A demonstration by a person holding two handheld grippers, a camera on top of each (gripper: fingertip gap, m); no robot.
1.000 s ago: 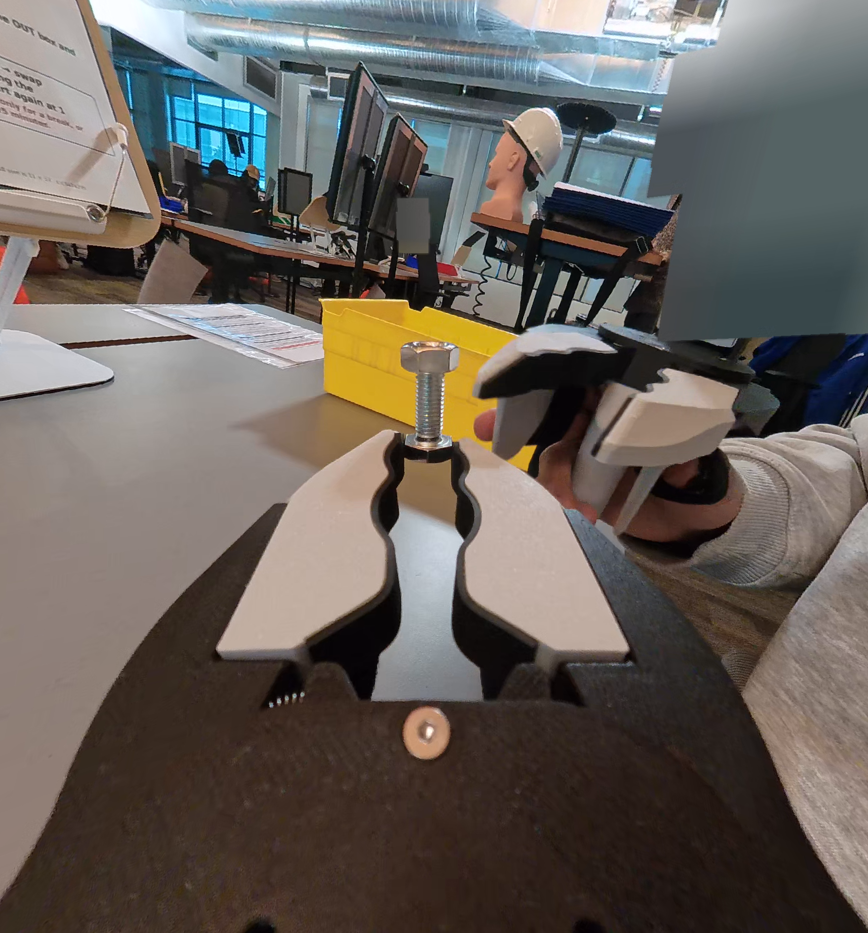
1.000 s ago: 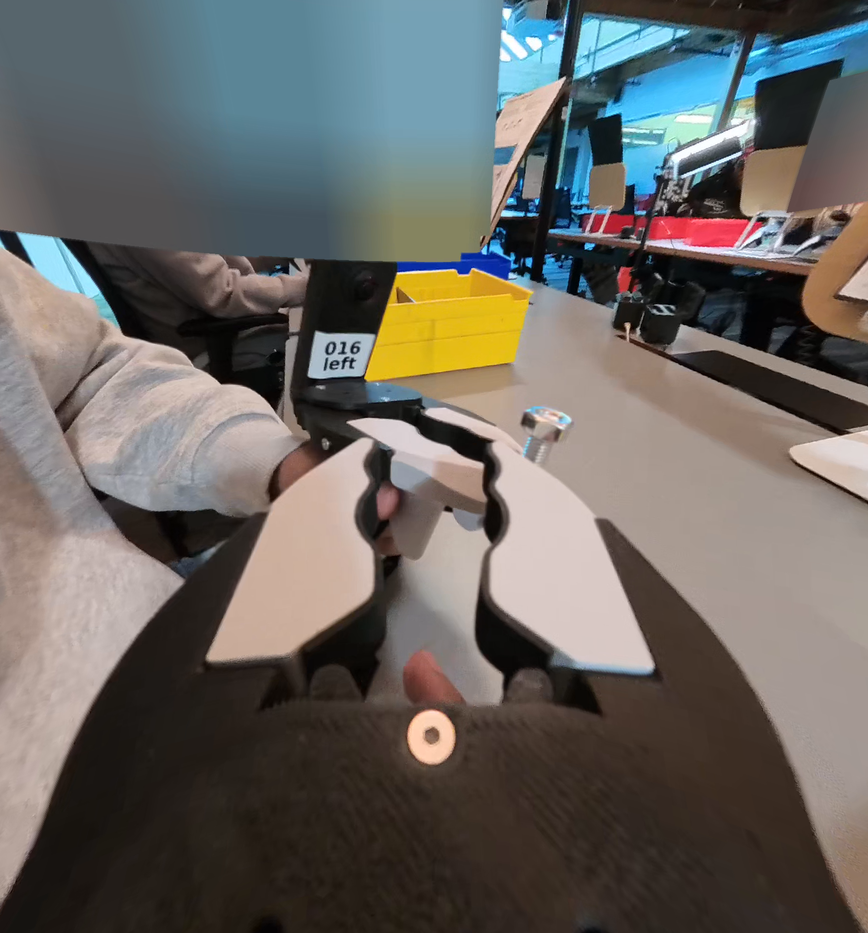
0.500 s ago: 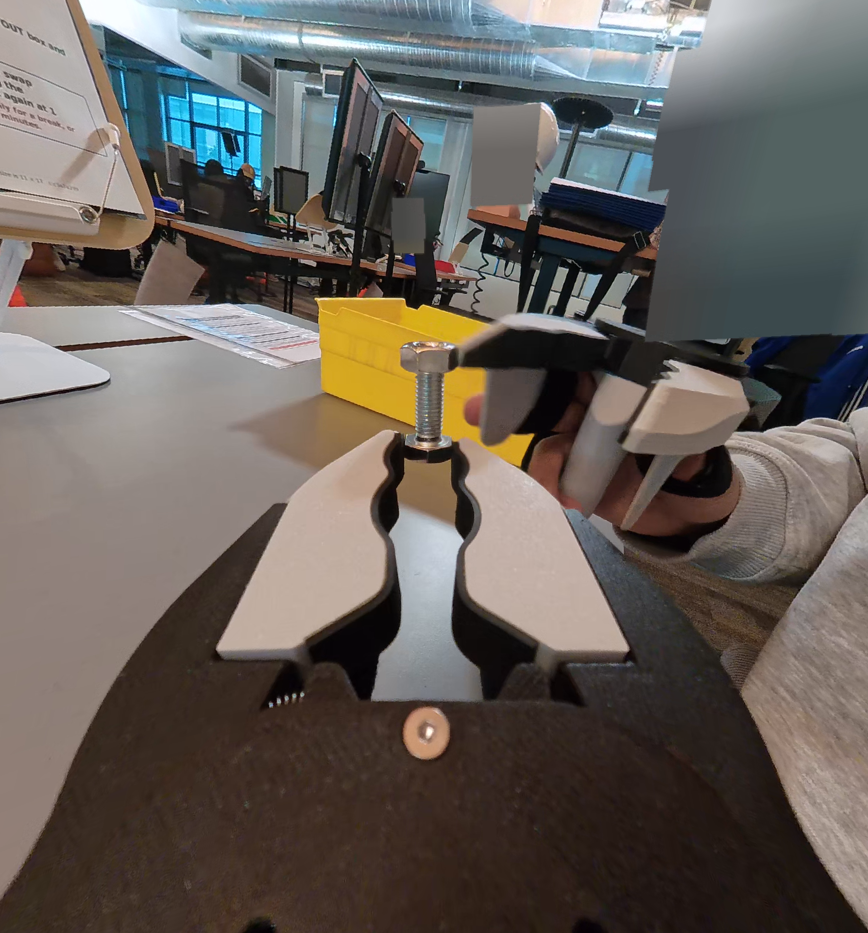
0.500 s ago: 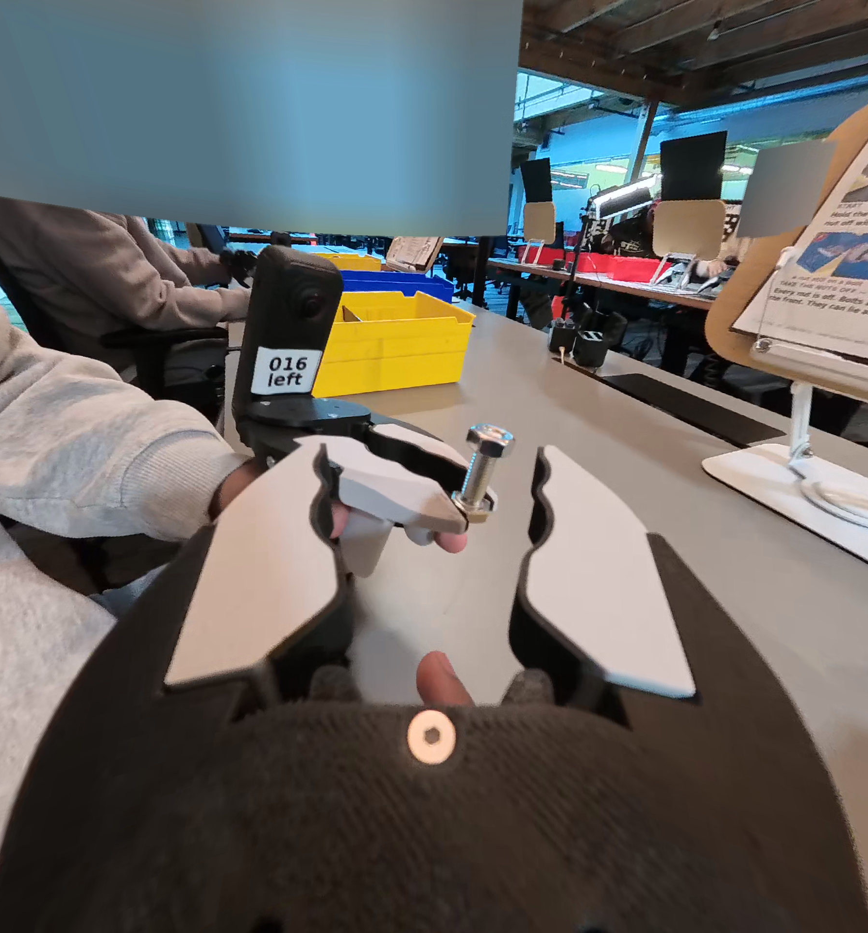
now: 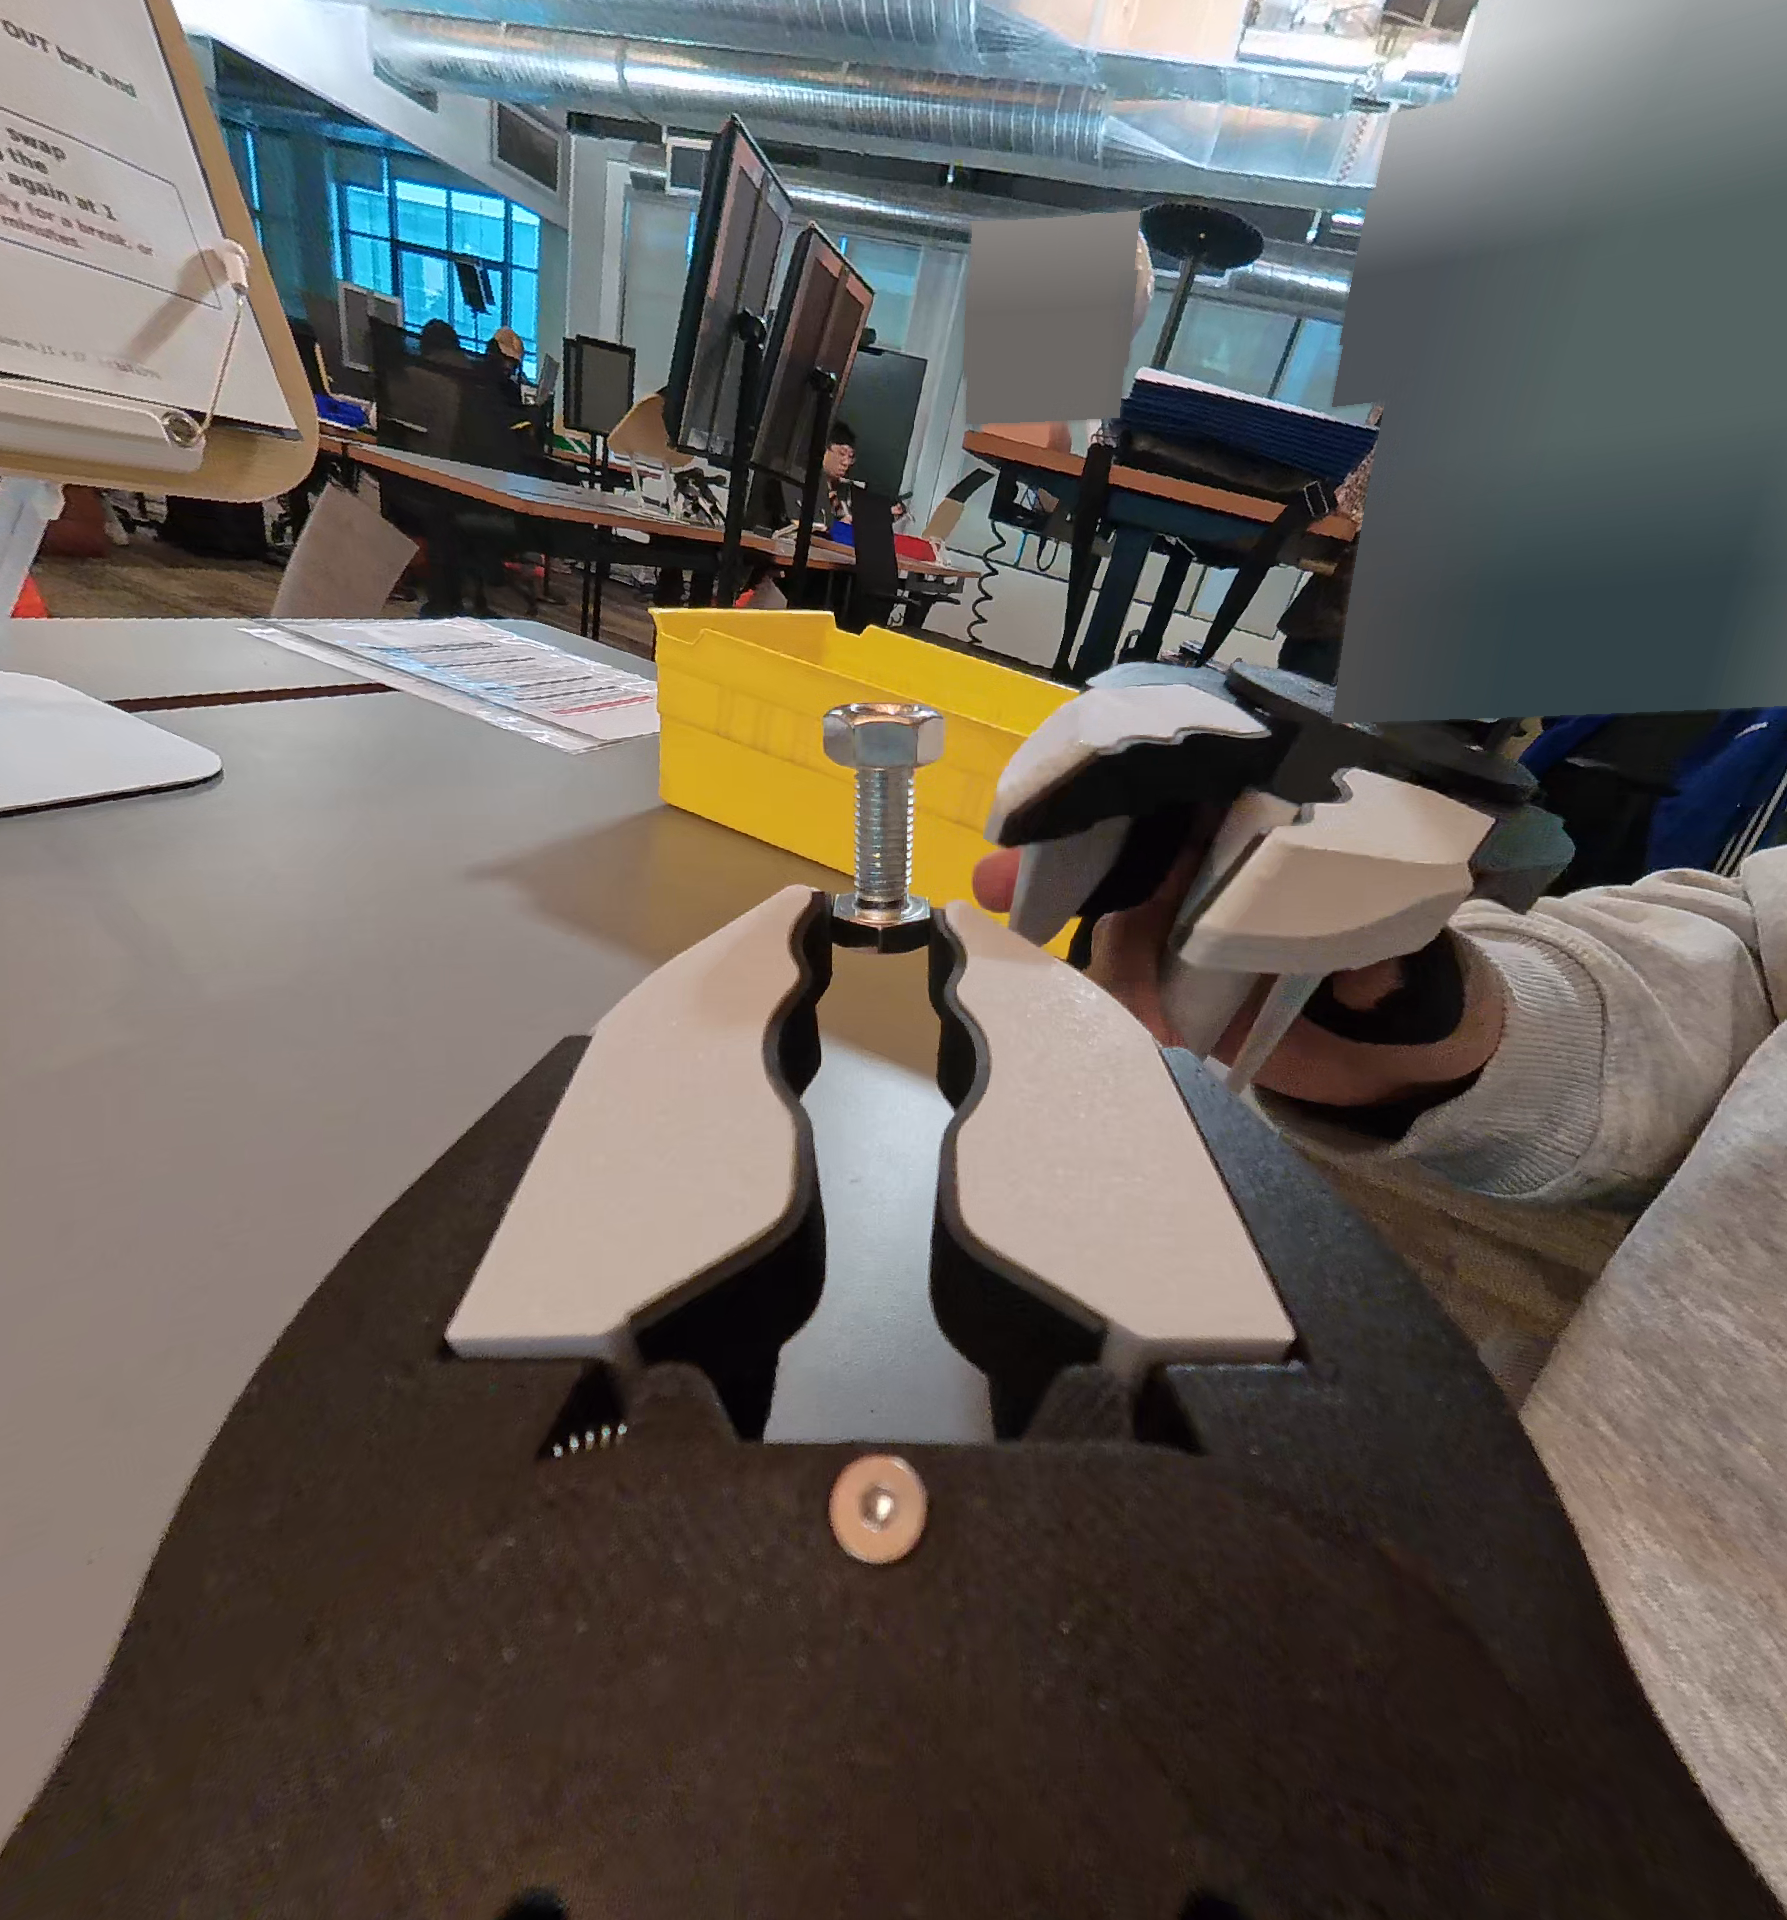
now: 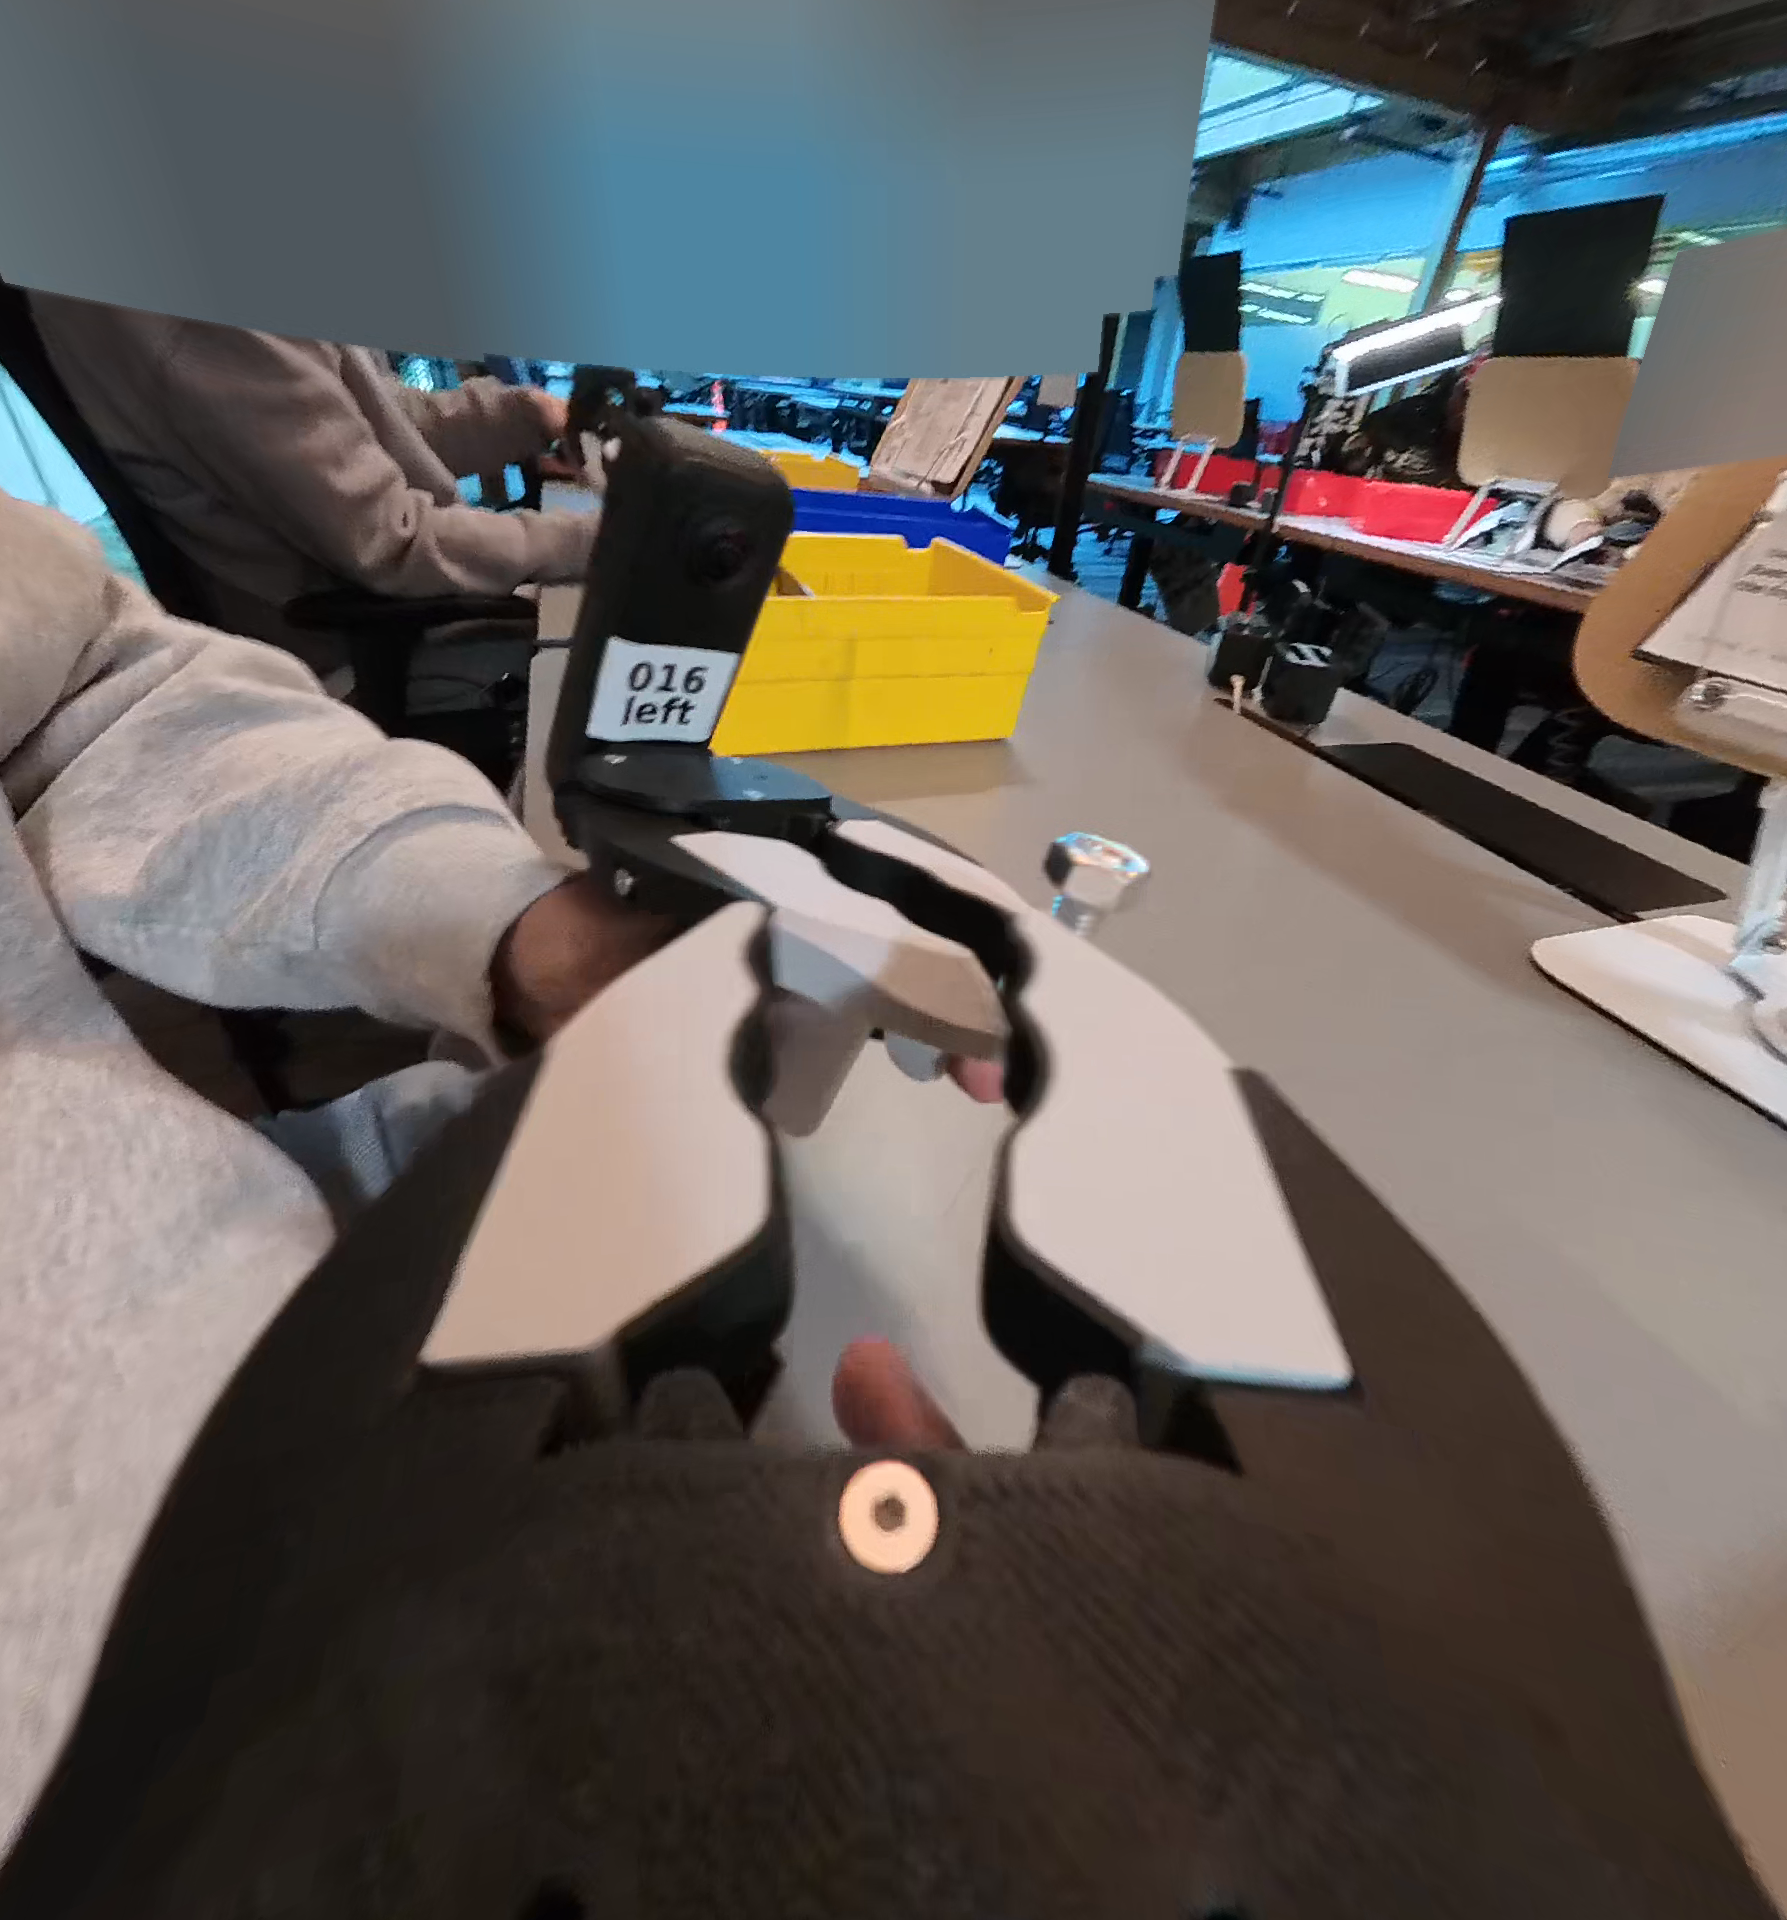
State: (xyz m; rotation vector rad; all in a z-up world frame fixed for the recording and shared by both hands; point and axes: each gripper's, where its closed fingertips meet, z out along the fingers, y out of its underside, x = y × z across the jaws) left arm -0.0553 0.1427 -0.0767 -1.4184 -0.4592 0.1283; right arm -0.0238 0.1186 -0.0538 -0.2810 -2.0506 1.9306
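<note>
Each gripper consists of a black, textured, rounded body with one silver screw [image 5: 876, 1509] set centrally near the finger roots, and two light grey flat fingers [image 5: 660, 1132] with wavy black inner edges. The left gripper [image 6: 899, 935] carries an upright black camera [image 6: 676, 582] bearing a white label. The person wears light grey sweatshirt sleeves [image 5: 1554, 1049] with ribbed cuffs.

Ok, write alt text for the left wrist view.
The left gripper is shut on a nut threaded on an upright bolt above a grey table. The right gripper hovers beside it, before a yellow bin.
</note>
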